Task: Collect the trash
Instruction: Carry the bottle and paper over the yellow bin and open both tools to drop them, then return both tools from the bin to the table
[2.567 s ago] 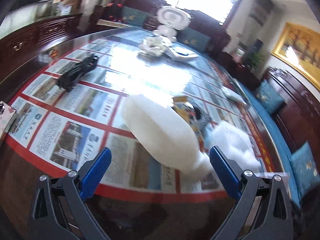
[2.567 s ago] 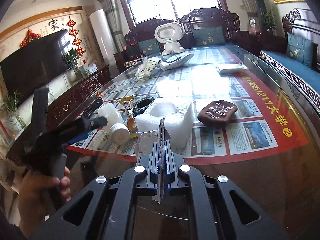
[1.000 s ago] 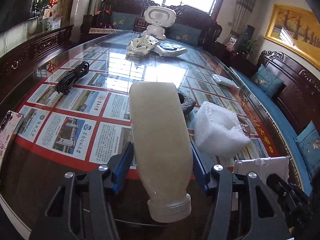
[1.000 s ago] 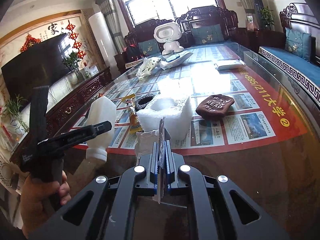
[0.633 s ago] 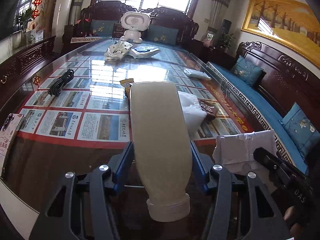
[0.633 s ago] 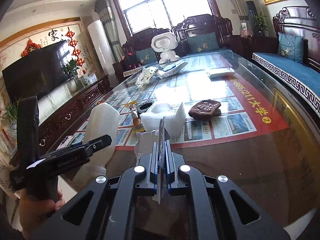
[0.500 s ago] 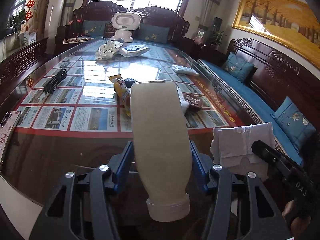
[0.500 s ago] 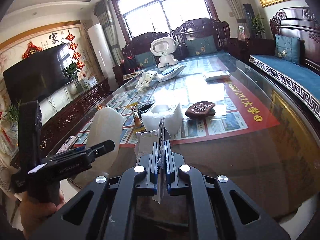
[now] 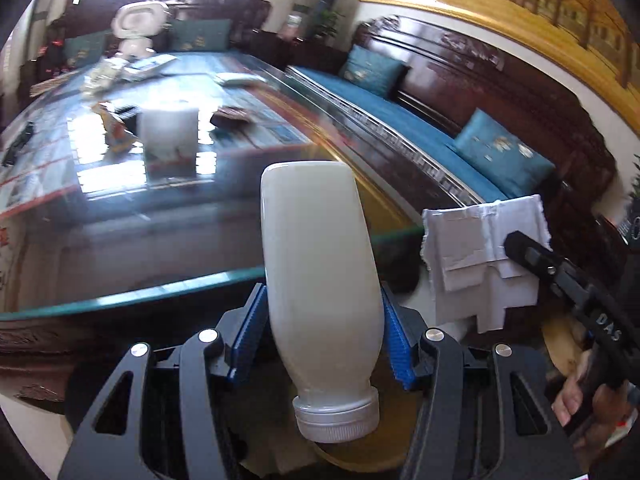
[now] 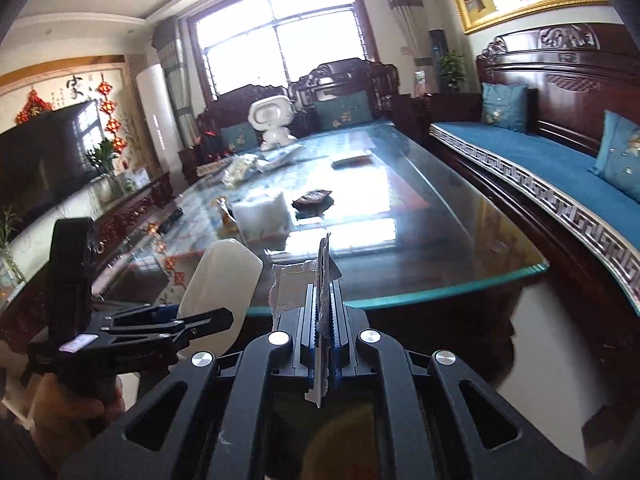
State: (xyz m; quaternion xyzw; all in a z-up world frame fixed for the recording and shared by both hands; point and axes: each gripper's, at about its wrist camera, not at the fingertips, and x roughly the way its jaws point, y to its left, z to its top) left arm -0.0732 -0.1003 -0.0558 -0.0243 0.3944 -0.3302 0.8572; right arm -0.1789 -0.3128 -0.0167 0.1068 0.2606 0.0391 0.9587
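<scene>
Bottle (image 9: 320, 280) clamped in left gripper (image 9: 322, 320), cap rearward; right gripper (image 10: 322, 344) pinches torn paper (image 10: 320, 320).

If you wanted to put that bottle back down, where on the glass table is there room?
The near end of the glass table, from its green edge up to the foam block, is bare. Past the foam it is crowded: snack wrapper, brown pouch.

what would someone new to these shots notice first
The eye lands first on the white plastic bottle, clamped cap-down between the blue pads of the left gripper, off the near edge of the glass-topped table. Next comes the torn white paper packaging pinched flat in the shut right gripper. Farther back on the table stand a white foam block and a white toy robot.
</scene>
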